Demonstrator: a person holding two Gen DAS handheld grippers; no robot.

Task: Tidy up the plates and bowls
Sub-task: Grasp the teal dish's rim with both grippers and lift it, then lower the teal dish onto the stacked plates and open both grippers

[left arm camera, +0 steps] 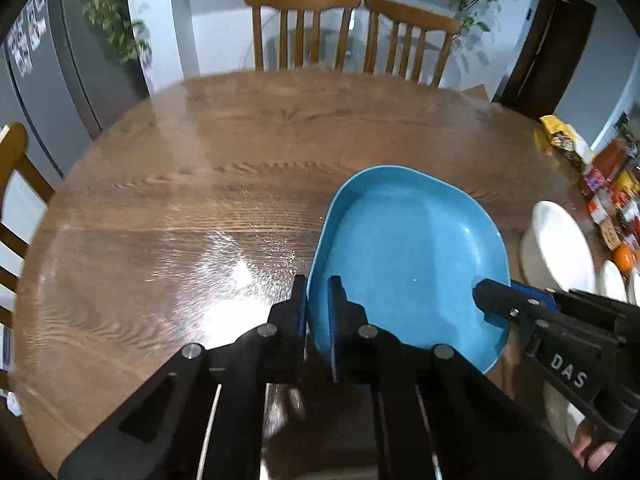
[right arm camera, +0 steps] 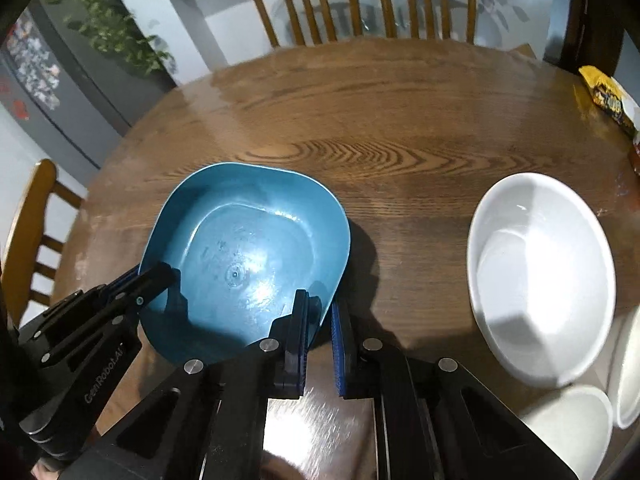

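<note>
Both wrist views close, angled steeply down over table [left arm camera: 200, 184]; share blue bowl [right arm camera: 248, 248] (opposite rims).

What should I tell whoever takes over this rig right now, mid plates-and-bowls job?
Left gripper: shut on the blue bowl's left rim.
Right gripper: shut on the same bowl's right rim.
The blue bowl is gripped from both sides over the wooden table; whether it is lifted I cannot tell.
The large white bowl sits to the right, with more white dishes at the near right edge.
Done: the two-handed grip. Left: probably placing the blue bowl with the other dishes and tidying those.
</note>
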